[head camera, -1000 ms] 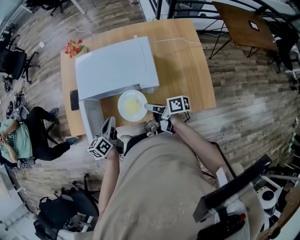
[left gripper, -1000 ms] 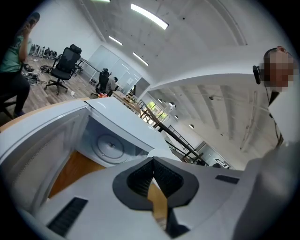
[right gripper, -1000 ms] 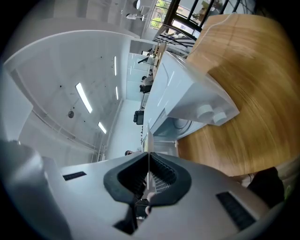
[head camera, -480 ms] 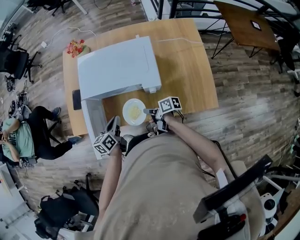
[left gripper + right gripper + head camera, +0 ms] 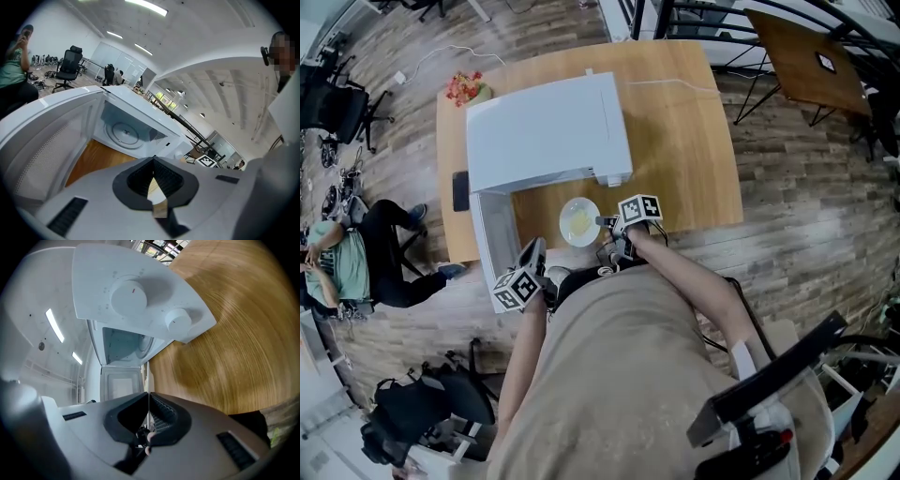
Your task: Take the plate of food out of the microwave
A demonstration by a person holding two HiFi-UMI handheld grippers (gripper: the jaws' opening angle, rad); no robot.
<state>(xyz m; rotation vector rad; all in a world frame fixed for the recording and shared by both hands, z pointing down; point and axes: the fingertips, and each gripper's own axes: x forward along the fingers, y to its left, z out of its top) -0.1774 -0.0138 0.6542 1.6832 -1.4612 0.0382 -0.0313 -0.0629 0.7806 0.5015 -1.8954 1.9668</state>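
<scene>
The plate had come farther out of the microwave toward the counter's front edge, its rim pinched in the right claw, while the left claw hung closed, empty.

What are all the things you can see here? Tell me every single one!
table: one, light wood, middle of the room
microwave: one, white, on the table, its door open
plate: one, white, outside the microwave, just in front of it
food: one portion, pale yellow, on the plate
red bunch: one, red, far left table corner; too small to identify
flat object: one, black, table's left edge
seated person: one, green top, left of the table
right gripper: one, grey and black, shut on the plate's right rim
left gripper: one, grey and black, shut, empty, beside the door
</scene>
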